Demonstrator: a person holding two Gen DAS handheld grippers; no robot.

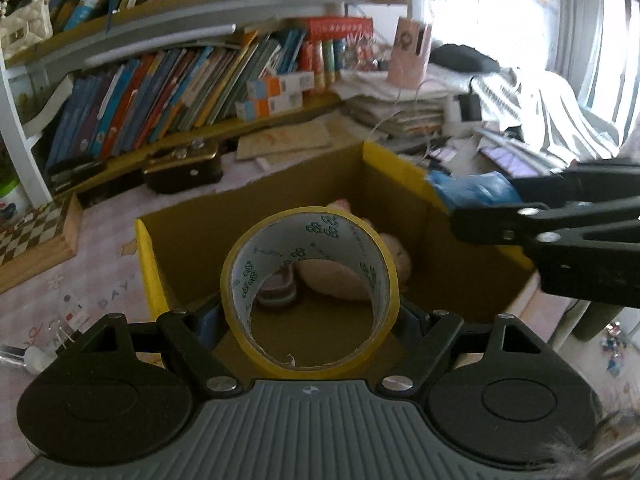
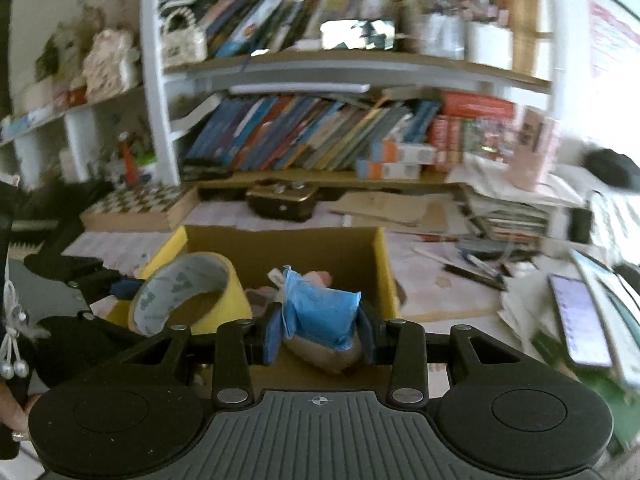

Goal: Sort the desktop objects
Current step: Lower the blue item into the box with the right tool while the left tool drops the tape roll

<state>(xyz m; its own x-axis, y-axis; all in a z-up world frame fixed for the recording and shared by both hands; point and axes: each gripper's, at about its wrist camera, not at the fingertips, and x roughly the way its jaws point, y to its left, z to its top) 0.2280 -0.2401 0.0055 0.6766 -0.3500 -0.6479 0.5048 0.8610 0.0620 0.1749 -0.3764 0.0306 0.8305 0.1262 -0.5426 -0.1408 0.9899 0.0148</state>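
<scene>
My left gripper (image 1: 310,316) is shut on a roll of yellow tape (image 1: 310,292) and holds it over the near edge of an open cardboard box (image 1: 188,232) with yellow flaps. The tape (image 2: 188,296) and the box (image 2: 280,244) also show in the right wrist view. My right gripper (image 2: 320,330) is shut on a crumpled blue packet (image 2: 320,312) above the box; it enters the left wrist view (image 1: 516,216) from the right with the packet (image 1: 472,190). A pink plush toy (image 1: 344,276) and a small striped item (image 1: 276,288) lie inside the box.
A chessboard box (image 1: 36,240) and a dark case (image 1: 184,168) lie behind the box. Shelves of books (image 1: 160,92) stand at the back. Stacked papers (image 1: 400,100), pens (image 2: 476,272) and a phone (image 2: 576,320) lie to the right.
</scene>
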